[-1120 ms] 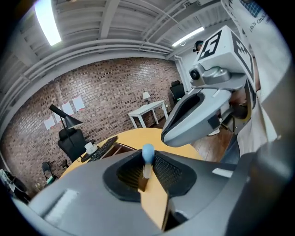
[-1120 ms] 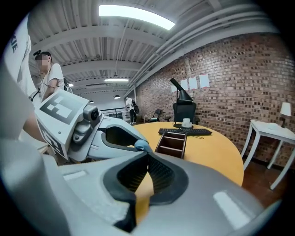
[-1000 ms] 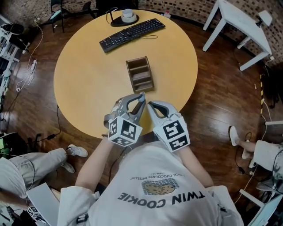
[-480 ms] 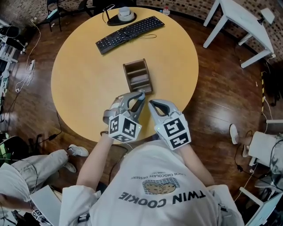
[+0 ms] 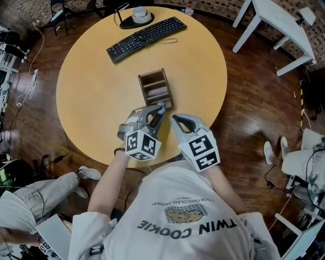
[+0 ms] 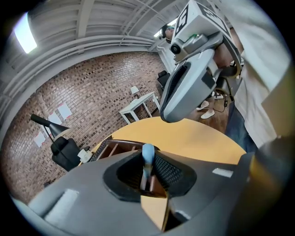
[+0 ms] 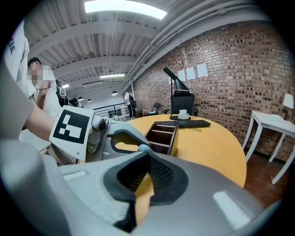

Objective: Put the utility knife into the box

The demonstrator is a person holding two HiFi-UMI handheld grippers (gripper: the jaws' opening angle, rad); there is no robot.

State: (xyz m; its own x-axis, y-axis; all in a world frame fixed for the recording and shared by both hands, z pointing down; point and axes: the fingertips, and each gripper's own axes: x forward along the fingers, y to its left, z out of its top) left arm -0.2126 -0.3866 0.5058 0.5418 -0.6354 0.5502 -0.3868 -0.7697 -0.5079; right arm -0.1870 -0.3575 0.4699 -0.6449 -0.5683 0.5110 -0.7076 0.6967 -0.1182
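The brown wooden box point(image 5: 155, 90) with its open compartments stands in the middle of the round table point(image 5: 91, 96). My left gripper point(image 5: 160, 107) hovers just short of the box's near end, shut on the utility knife point(image 6: 148, 152). Only the knife's light blue end pokes out between the pads. My right gripper point(image 5: 175, 119) hangs close beside it on the right, jaws together with nothing in them. In the right gripper view the box point(image 7: 163, 133) lies straight ahead, and the left gripper point(image 7: 131, 138) sits to the left of it.
A black keyboard point(image 5: 146, 38) lies at the table's far side, with a black lamp base and white cup point(image 5: 138, 15) behind it. A white side table point(image 5: 274, 25) stands on the wooden floor to the right. Another person's legs point(image 5: 35, 193) are at lower left.
Both grippers stay side by side over the table's near edge. The left gripper's tip with the knife has crept slightly closer to the box's near end.
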